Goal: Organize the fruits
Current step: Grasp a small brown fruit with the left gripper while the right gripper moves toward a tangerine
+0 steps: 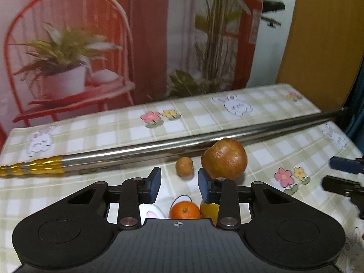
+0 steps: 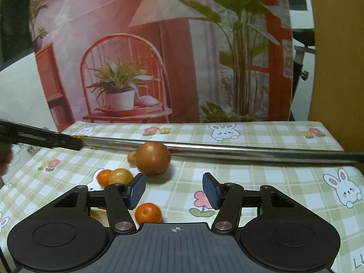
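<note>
In the left wrist view the right tongs point(image 1: 341, 177) are blurred and cut off by the edge. The left tongs' finger point(image 1: 208, 187) hides most of the yellow fruit point(image 1: 208, 211). The small brown fruit point(image 2: 131, 157) sits half hidden behind the big one point(image 2: 152, 158).

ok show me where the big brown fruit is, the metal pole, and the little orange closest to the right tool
big brown fruit point(image 2: 152, 158), right wrist view, middle of its rounded front.
metal pole point(image 2: 227, 150), right wrist view, bare steel shaft right of the fruit.
little orange point(image 2: 148, 213), right wrist view, centre of its peel.
</note>
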Tool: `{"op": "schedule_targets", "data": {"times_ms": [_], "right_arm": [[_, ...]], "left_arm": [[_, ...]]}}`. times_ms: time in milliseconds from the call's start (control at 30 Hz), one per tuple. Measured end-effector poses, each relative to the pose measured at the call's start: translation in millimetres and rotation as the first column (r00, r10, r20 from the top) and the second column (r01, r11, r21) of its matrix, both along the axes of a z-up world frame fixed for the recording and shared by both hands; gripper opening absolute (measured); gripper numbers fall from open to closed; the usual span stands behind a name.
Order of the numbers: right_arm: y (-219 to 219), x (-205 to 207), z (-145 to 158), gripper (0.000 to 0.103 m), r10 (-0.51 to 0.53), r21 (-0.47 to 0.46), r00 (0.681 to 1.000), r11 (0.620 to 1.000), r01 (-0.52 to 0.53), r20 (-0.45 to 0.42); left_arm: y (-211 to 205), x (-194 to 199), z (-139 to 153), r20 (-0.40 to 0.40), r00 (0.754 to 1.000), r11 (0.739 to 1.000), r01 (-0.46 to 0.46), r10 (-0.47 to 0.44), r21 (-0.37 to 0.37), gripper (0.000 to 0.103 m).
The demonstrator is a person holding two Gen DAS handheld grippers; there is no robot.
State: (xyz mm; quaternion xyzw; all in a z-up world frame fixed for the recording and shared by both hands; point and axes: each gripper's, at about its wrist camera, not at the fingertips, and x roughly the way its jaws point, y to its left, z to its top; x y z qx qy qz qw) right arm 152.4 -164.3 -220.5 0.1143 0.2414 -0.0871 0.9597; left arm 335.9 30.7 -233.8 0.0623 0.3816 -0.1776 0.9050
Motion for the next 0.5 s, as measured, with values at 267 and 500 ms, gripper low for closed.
{"op": "schedule_targets", "data": {"times_ms": [267, 500], "right_arm": [[-25, -1, -16, 0.052, -0.049, 0.048, 0.999, 0.998, 0.049, -0.008], [-36, 1, -24, 0.051, -0.062, 0.07, 0.998, 0.996, 0.064, -0.018]], "left_arm": [[-21, 28, -30, -0.026, 0.998, 0.994, 0.066, -0.064, 0.091, 0.033], [-26, 38, -36, -0.03, 0.996, 0.988, 0.083, -0.08, 0.129, 0.027]]}}
